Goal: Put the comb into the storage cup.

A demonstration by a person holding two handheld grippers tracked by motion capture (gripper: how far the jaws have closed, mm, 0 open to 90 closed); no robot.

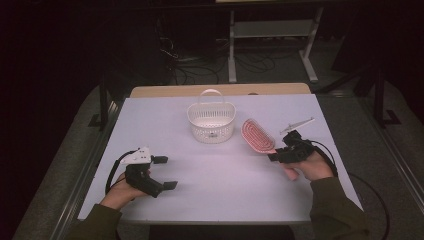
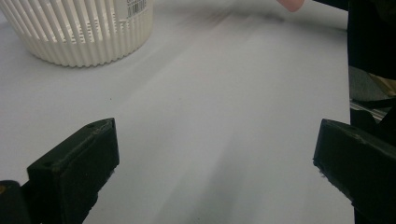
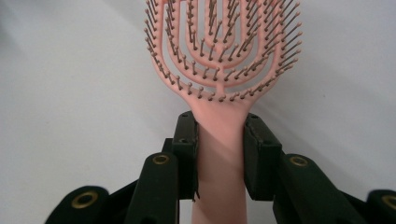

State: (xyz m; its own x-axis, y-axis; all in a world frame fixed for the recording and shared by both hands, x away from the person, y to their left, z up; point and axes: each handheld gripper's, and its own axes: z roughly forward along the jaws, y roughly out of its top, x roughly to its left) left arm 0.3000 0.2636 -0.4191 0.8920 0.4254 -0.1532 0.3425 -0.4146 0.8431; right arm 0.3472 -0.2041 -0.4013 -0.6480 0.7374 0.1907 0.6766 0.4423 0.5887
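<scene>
Right gripper [image 3: 219, 154]: clamped on hairbrush [image 1: 258, 135] handle; bristles up, head pointing toward desk's far edge.
Left gripper [image 1: 165, 172]: jaws wide apart, empty.

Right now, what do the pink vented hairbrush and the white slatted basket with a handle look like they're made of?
The pink vented hairbrush looks like moulded plastic with a matte, even skin; its thin bristles end in small round tips, possibly plastic too. The right gripper clamps its handle. The white slatted basket looks like rigid moulded plastic, slightly glossy, judging by its uniform thin ribs.
</scene>
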